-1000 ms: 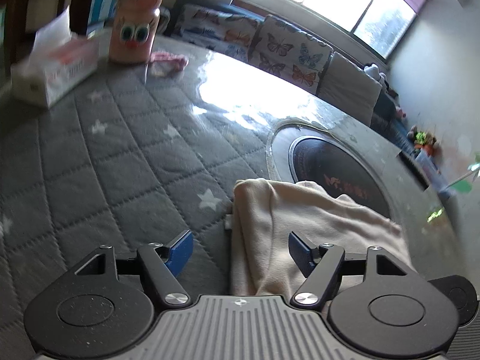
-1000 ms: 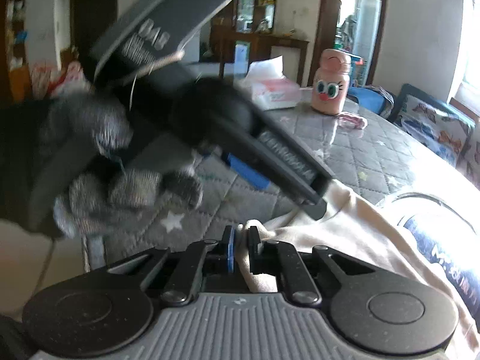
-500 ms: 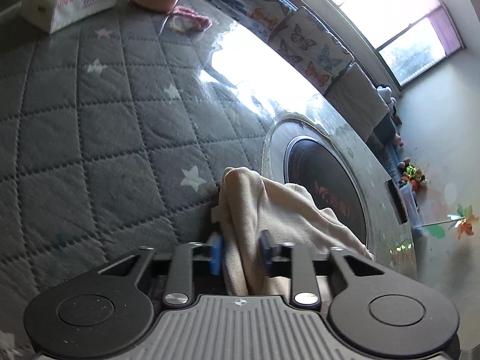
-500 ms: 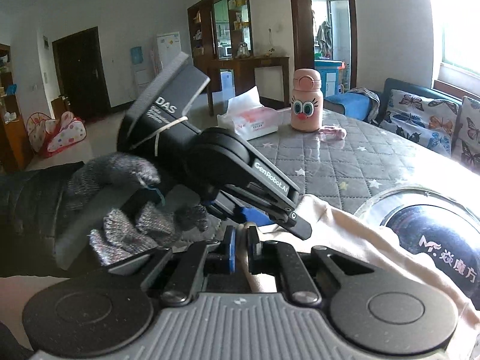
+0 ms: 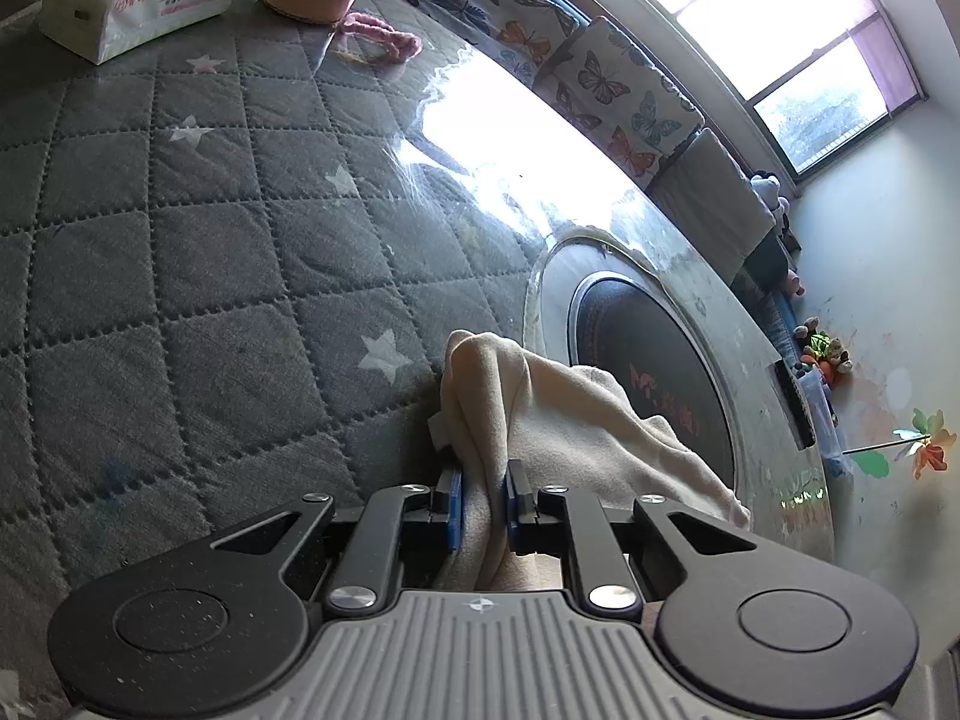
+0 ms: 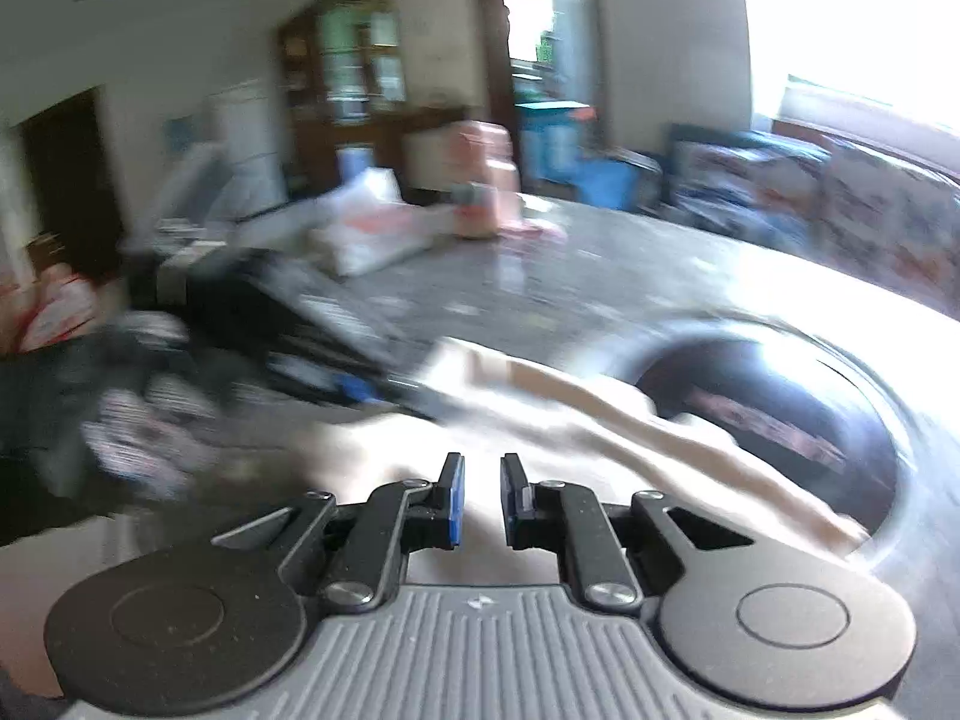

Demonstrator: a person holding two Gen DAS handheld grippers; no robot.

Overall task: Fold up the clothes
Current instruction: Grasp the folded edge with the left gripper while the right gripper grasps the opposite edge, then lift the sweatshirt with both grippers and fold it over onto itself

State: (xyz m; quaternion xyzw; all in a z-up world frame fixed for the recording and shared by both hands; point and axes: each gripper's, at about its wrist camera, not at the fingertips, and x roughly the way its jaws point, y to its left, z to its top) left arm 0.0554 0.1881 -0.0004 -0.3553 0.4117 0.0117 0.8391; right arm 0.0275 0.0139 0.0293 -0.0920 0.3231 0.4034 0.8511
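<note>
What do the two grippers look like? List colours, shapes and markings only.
Left gripper and right gripper match: black linkage arms with silver pivot screws, blue pads on the fingers, two round speckled black discs, and a grey ribbed body with a small cross mark. The gloved hand is blurred grey knit.

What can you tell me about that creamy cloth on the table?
The cloth is cream, soft and fleecy-looking. It lies crumpled on the grey quilted table cover, and part of it drapes over the round black disc set in the table. The left hand-held gripper pinches a bunched fold of it between blue pads. In the blurry right view, the right hand-held gripper hangs above it, slightly open.
</note>
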